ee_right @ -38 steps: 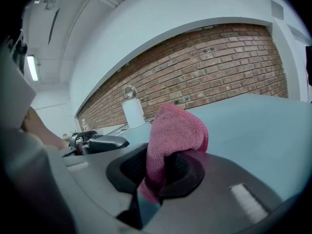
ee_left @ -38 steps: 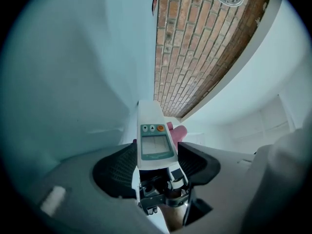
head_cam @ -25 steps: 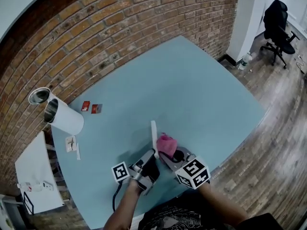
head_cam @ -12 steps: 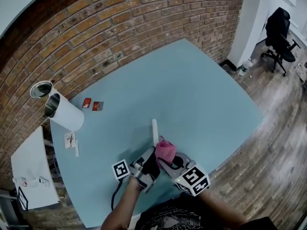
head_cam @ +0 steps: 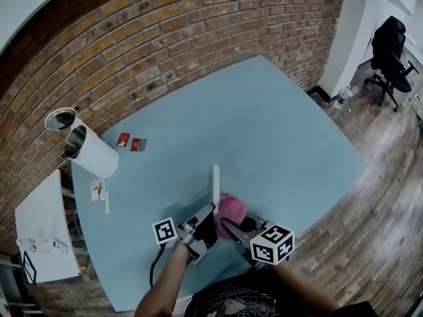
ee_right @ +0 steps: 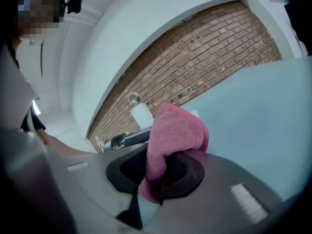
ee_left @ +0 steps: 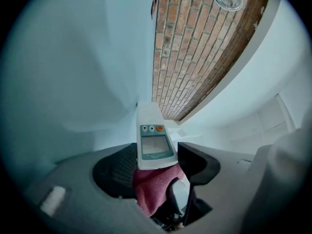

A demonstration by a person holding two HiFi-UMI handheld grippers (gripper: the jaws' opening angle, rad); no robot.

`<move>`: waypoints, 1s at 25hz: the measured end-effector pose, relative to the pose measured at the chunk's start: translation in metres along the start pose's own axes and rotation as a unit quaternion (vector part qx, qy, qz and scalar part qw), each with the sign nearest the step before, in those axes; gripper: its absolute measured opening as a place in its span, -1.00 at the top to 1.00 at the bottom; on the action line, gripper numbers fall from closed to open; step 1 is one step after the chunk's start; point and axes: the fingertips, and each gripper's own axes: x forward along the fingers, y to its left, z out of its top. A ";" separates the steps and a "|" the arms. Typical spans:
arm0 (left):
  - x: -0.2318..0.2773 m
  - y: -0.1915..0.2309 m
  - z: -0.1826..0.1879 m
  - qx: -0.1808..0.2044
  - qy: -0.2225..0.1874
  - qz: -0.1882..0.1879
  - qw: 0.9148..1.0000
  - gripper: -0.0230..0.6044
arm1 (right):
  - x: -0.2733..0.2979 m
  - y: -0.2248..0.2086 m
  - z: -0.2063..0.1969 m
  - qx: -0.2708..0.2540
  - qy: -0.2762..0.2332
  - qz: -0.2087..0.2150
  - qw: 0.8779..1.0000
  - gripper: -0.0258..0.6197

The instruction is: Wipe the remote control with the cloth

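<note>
A slim white remote control with a small screen and an orange button sticks out from my left gripper, which is shut on its near end and holds it level above the light blue table. A pink cloth is bunched between the jaws of my right gripper, which is shut on it. The cloth lies against the remote's near end, just to its right in the head view. In the right gripper view the cloth rises out of the right gripper and hides the remote.
A white cylinder lies on its side at the table's far left, with a round metal lid beside it. Two small red packets and a paper scrap lie nearby. A white side table stands at the left; an office chair stands far right.
My right gripper has rolled about its own axis with the cloth still against the remote. The left gripper and the remote have stayed where they were.
</note>
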 end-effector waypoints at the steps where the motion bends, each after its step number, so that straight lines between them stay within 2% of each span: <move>1: 0.001 0.000 -0.001 0.010 0.009 0.007 1.000 0.12 | 0.000 -0.003 -0.004 0.005 0.010 -0.002 1.000 0.72; 4: 0.003 0.003 -0.005 0.051 0.043 0.038 0.997 0.12 | 0.000 -0.006 -0.016 0.005 0.044 -0.001 0.999 0.72; 7: 0.005 0.007 -0.009 0.095 0.081 0.080 0.989 0.12 | 0.002 -0.007 -0.026 0.003 0.075 0.004 0.997 0.72; 9: 0.003 0.011 -0.008 0.132 0.107 0.113 0.979 0.12 | 0.004 -0.007 -0.030 0.001 0.099 0.007 0.995 0.72; 11: -0.001 0.019 -0.006 0.183 0.138 0.162 0.960 0.12 | 0.005 -0.006 -0.035 0.002 0.123 0.014 0.992 0.72; 13: -0.004 0.026 -0.005 0.238 0.177 0.212 0.931 0.12 | 0.008 -0.003 -0.040 0.003 0.145 0.024 0.989 0.72; 18: -0.011 0.034 -0.001 0.353 0.265 0.303 0.845 0.12 | 0.015 0.002 -0.052 -0.009 0.190 0.044 0.981 0.72; 20: -0.012 0.035 0.003 0.392 0.293 0.330 0.807 0.12 | 0.016 0.003 -0.053 -0.010 0.201 0.049 0.978 0.72; 23: -0.014 0.040 0.005 0.444 0.335 0.365 0.747 0.12 | 0.014 0.003 -0.053 -0.010 0.210 0.057 0.976 0.72; 24: -0.014 0.042 0.004 0.454 0.344 0.373 0.733 0.12 | 0.013 0.003 -0.053 -0.010 0.211 0.060 0.976 0.72; 25: -0.013 0.044 0.003 0.460 0.348 0.378 0.724 0.12 | 0.011 0.002 -0.052 -0.008 0.210 0.065 0.976 0.72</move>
